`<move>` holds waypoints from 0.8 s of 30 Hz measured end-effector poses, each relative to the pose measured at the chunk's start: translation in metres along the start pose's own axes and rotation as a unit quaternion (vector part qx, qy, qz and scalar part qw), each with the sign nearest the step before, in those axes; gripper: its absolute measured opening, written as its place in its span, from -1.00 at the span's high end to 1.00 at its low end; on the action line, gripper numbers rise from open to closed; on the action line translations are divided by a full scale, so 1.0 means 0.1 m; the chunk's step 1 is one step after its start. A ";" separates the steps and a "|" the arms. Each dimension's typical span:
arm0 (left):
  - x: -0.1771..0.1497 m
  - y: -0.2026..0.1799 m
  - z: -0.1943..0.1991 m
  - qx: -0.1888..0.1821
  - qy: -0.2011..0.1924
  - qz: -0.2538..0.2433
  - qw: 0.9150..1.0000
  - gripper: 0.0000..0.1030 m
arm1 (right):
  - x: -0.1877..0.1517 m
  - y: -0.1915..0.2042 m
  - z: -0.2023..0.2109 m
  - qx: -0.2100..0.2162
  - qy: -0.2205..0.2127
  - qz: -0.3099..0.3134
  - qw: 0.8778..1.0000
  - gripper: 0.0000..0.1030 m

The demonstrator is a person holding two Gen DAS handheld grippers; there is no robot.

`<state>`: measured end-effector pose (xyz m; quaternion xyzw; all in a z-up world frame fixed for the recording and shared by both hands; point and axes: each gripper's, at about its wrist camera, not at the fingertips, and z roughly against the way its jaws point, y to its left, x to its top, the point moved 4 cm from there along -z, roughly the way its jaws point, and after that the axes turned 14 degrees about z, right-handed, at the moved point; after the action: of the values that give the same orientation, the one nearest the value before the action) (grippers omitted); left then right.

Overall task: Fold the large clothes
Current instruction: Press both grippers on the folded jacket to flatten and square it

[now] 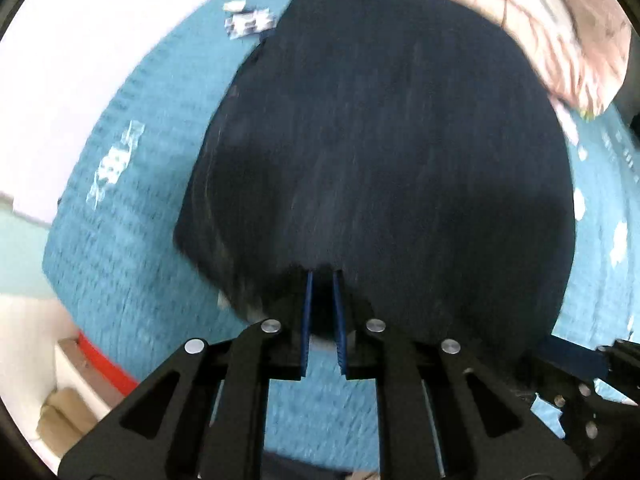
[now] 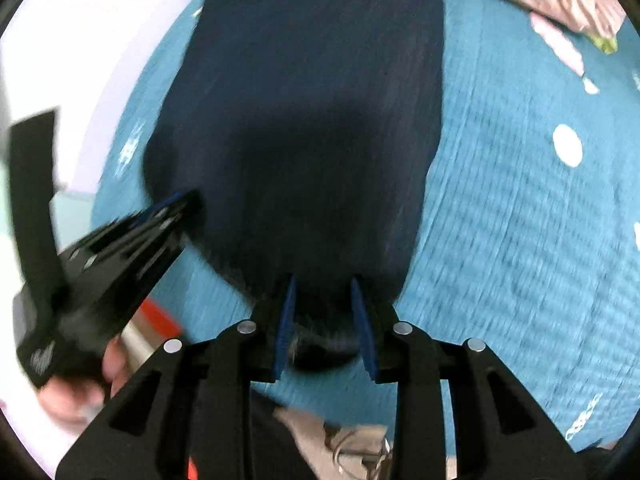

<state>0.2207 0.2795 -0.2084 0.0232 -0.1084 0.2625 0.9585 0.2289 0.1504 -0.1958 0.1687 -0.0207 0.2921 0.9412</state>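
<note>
On the teal textured bedspread [image 2: 520, 240], the dark navy garment [image 2: 312, 128] lies as a smooth folded slab, both the left gripper [image 1: 323, 276] and right gripper [image 2: 323, 282] clenched on its near edge, so folding seems well along, with another fold probably left.

Dark navy garment [image 1: 380, 140] lies flat, apparently folded.

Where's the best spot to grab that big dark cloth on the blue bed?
Grip the dark cloth along its near edge, coming down from above. That hem bunches into a pinchable fold, while the middle lies flat on the blue bedspread. Both grippers are at that edge.
</note>
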 end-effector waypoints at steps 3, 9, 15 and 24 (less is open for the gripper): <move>-0.06 -0.03 -0.16 0.019 -0.004 -0.014 1.000 0.78 | 0.00 -0.13 -0.31 0.016 0.029 -0.030 0.999 0.42; -0.01 -0.05 0.00 0.006 0.004 -0.005 1.000 0.78 | 0.04 -0.22 -0.17 0.070 0.025 -0.053 0.996 0.43; 0.28 -0.04 0.42 -0.019 -0.038 -0.020 0.999 0.78 | 0.48 -0.19 0.52 0.058 -0.055 -0.022 0.997 0.39; 1.07 0.19 -0.29 -0.016 0.009 0.055 0.998 0.84 | 1.28 -0.81 0.03 -0.028 0.009 -0.059 0.998 0.62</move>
<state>0.3065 0.3522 -0.2134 -0.0002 -0.1053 0.3128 0.9439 0.3806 0.1560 -0.1999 0.1408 -0.0104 0.2371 0.9612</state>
